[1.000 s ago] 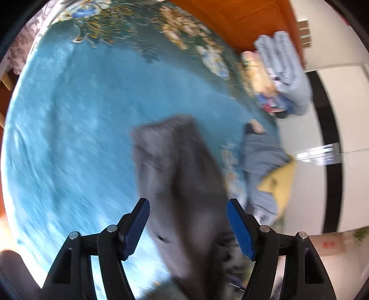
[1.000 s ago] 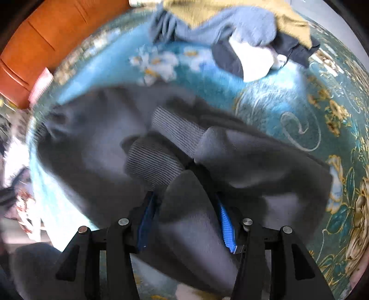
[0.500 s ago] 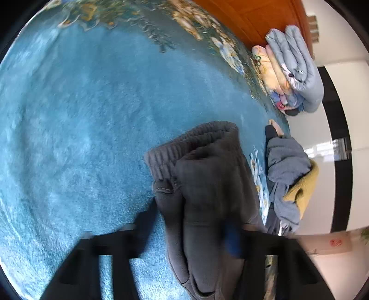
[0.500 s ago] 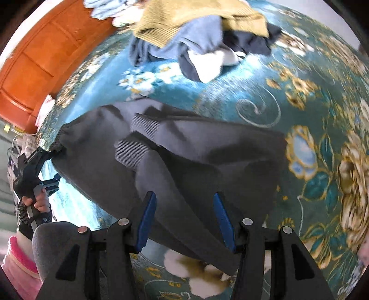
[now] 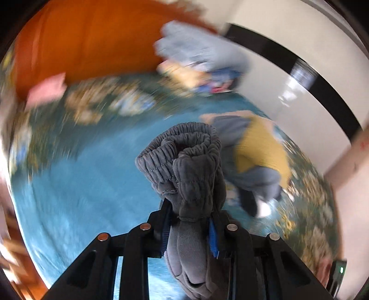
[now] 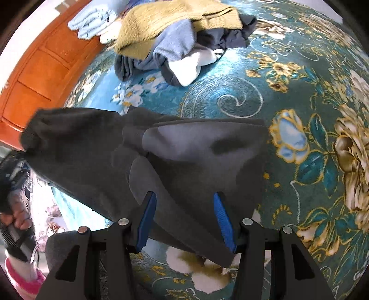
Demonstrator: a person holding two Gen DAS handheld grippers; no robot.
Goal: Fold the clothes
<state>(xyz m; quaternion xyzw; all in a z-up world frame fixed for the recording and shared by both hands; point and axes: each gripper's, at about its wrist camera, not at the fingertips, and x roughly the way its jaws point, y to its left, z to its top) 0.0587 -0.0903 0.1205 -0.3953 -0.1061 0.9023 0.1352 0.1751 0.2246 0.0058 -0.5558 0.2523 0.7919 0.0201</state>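
Dark grey sweatpants (image 6: 175,157) lie partly folded on the blue floral carpet (image 6: 230,97). In the left wrist view my left gripper (image 5: 189,227) is shut on the bunched elastic waistband of the sweatpants (image 5: 186,161) and holds it lifted above the carpet. In the right wrist view my right gripper (image 6: 184,214) is open, its blue pads either side of the folded grey cloth without pinching it. The left end of the pants rises toward the other hand at the far left.
A pile of unfolded clothes, mustard (image 6: 175,20), blue-grey and white, lies on the carpet beyond the pants. Folded light blue bedding (image 5: 198,50) sits by an orange wooden panel (image 6: 39,76). The left wrist view is motion-blurred.
My left gripper closed on the waistband and lifted it, swinging its view up toward the wall. My right gripper released the cloth and opened.
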